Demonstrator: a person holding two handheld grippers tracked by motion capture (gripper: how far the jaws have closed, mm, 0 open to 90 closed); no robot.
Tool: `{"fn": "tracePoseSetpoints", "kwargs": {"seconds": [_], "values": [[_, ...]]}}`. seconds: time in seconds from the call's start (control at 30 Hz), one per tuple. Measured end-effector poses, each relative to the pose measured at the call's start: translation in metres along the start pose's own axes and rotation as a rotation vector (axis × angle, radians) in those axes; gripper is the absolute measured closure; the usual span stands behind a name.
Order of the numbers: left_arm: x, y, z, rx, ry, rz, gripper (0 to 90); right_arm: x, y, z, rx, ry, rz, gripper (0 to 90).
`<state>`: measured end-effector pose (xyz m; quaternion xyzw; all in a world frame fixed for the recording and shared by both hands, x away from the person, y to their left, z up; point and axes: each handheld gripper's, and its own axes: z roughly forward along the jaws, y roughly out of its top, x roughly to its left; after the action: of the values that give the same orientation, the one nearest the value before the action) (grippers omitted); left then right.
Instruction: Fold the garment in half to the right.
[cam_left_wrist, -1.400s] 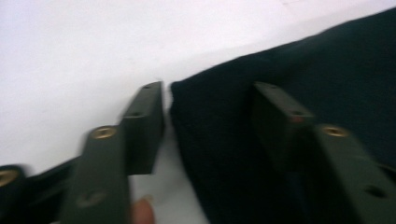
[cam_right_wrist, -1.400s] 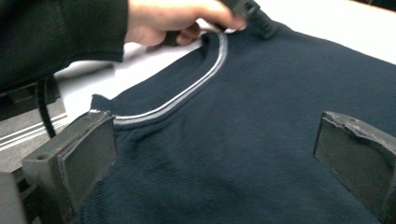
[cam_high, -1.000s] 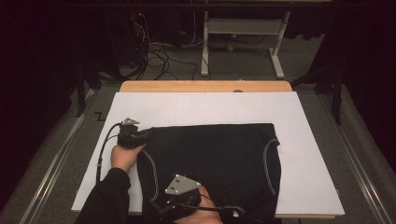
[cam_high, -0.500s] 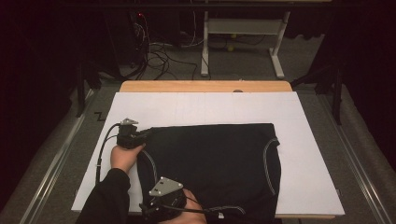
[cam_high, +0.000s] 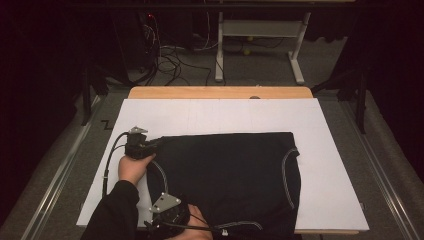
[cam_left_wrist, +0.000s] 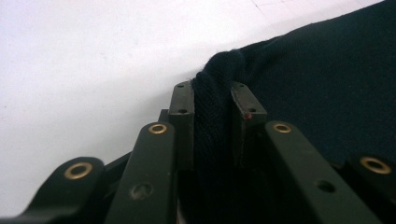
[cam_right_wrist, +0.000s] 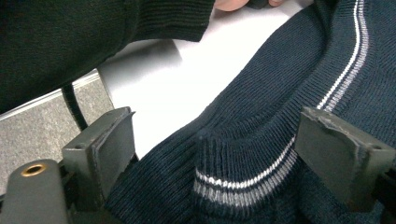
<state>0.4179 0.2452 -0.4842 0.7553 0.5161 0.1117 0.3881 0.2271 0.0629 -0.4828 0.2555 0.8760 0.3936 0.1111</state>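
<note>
Navy knit sweater (cam_high: 230, 180) lies flat on white desk (cam_high: 330, 165), centre to lower right of high view. Left tool (cam_left_wrist: 212, 100): clamped on far-left fabric corner, unchanged. Right tool (cam_right_wrist: 219, 154): shifted left along bottom edge vs. 1 s ago; jaws apart, straddling striped ribbed cuff (cam_right_wrist: 243, 179). Judgement: second grip pending, then fold/lift.

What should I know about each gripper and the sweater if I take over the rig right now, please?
Left gripper: shut on a bunched fold at the far left corner of the dark sweater.
Right gripper: open, jaws either side of the striped ribbed edge at the near left; nothing gripped yet.
The sweater lies mostly flat on the white table sheet.
Done: one corner held.
Left: probably close the right gripper on that edge, then move the sweater with both.
</note>
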Motion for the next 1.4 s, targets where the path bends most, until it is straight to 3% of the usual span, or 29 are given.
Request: {"fn": "tracePoseSetpoints", "kwargs": {"seconds": [0.27,0.53,0.8,0.9,1.17,1.4], "values": [[-0.001,0.0,0.0,0.0,0.007,0.005,69.8,0.005,0.001,0.003,0.026,-0.057,-0.016,15.4],[-0.001,0.0,0.0,0.001,0.008,0.006,69.8,0.007,0.001,0.002,0.04,-0.105,-0.037,24.2],[-0.001,0.0,0.0,0.0,0.008,0.005,69.8,0.006,0.0,0.0,0.048,-0.145,-0.068,37.1],[-0.001,0.0,0.0,0.001,0.01,0.008,69.8,0.005,-0.001,-0.002,0.052,-0.157,-0.064,46.2],[-0.001,0.0,0.0,0.0,0.006,0.003,69.8,-0.002,-0.002,-0.008,0.051,-0.16,-0.036,60.4],[0.0,0.0,0.0,0.0,0.0,-0.003,69.8,-0.008,-0.006,-0.014,0.04,-0.135,-0.012,62.4]]}}
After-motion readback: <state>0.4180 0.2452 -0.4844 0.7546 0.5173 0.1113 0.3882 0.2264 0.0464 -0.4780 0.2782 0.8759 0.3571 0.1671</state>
